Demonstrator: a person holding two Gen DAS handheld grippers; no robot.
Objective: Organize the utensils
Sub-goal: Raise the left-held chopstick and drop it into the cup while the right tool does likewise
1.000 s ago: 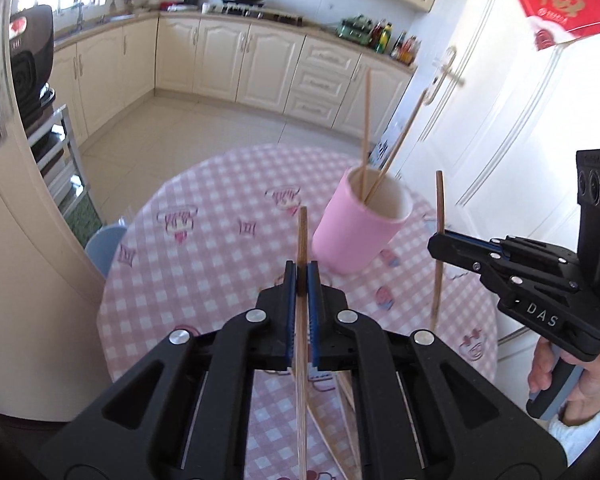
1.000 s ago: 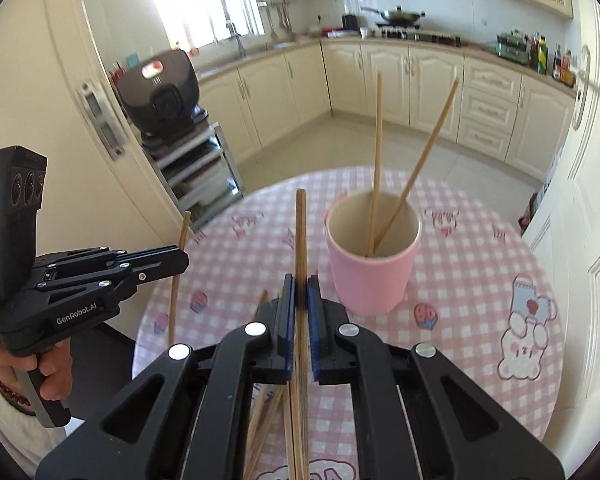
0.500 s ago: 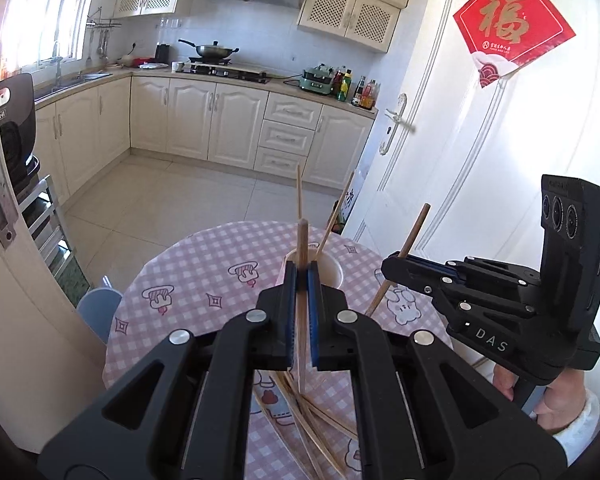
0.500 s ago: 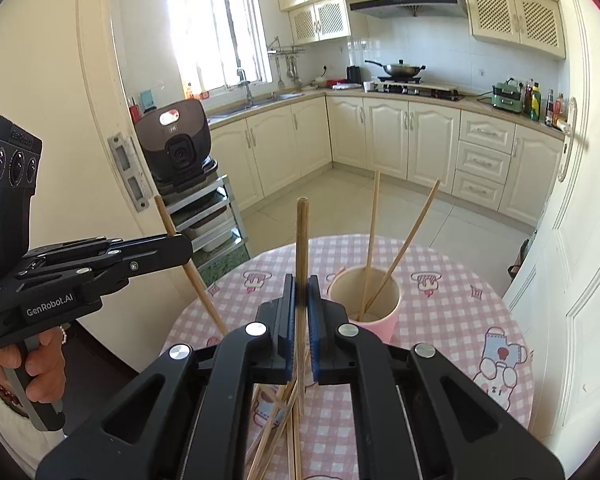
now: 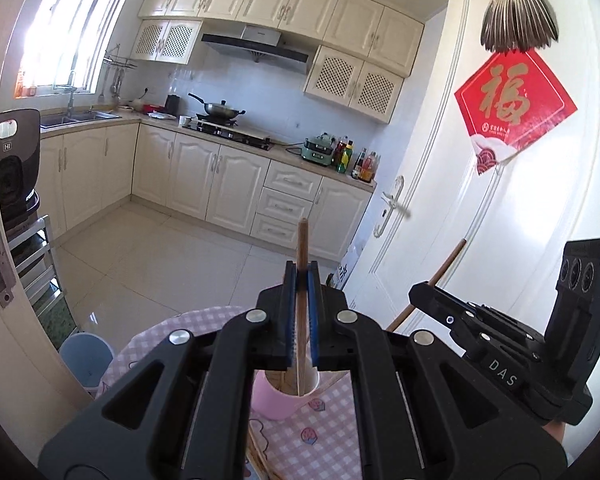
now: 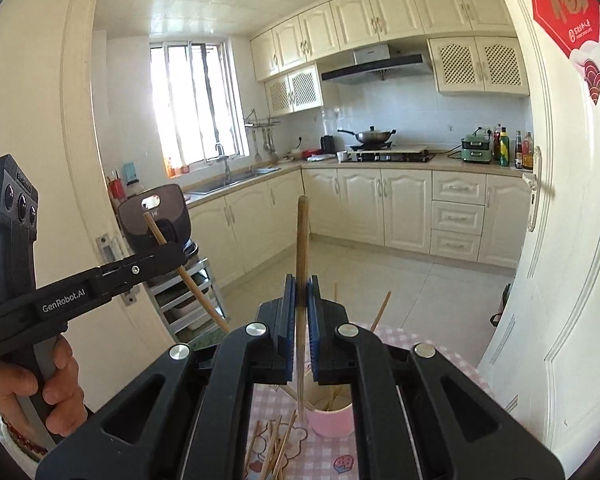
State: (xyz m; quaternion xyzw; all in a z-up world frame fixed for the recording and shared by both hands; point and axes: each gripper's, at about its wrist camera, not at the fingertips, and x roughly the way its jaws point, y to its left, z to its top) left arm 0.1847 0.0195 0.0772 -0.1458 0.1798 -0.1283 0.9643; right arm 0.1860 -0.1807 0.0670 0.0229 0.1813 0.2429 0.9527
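Above the pink cup (image 6: 330, 420) holding two chopsticks, my left gripper (image 5: 301, 312) and right gripper (image 6: 301, 312), raised, each clamp one upright chopstick (image 5: 302, 248).

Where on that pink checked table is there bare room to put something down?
In the right wrist view, the tablecloth to the right of the pink cup looks bare out to the door-side edge. Left of the cup it is crowded: loose chopsticks lie in a heap there. Much of the table is hidden behind the hand-held grippers.
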